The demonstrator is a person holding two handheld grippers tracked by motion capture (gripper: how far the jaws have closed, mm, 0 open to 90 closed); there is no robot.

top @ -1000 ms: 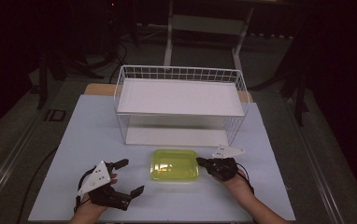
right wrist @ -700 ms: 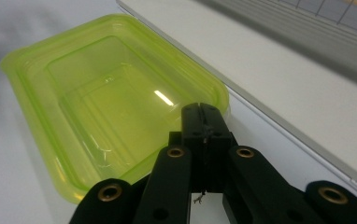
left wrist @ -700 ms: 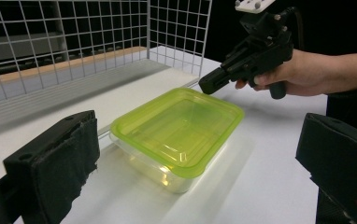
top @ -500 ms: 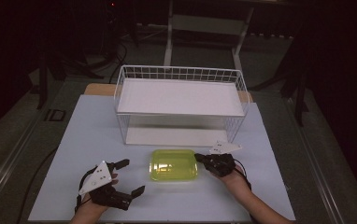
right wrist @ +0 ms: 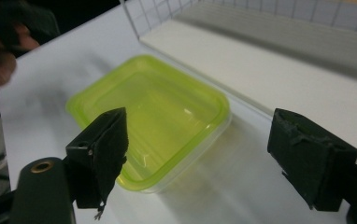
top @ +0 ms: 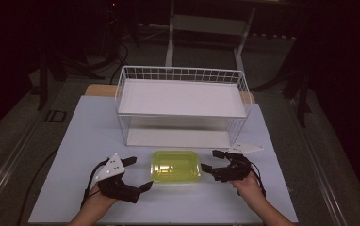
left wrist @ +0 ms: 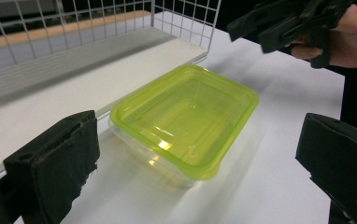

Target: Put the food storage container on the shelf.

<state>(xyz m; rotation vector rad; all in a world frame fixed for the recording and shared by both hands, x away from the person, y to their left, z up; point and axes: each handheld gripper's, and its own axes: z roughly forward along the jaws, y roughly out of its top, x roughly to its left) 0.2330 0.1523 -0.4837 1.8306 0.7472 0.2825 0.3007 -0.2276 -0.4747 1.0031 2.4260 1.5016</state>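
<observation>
- The box [top: 175, 166], a clear tub with a yellow-green lid, sits on the desk [top: 74, 141] just in front of the wire rack [top: 182, 106].
- The left gripper [top: 139, 174] is near the box's left side, jaws spread wide and holding nothing.
- The right gripper [top: 210, 161] is just beside the box's right side, jaws likewise apart and empty.
- The step looks like the approach to a two-sided grasp.
- Next, each gripper likely needs to close in on the box's rim and clamp it evenly.
</observation>
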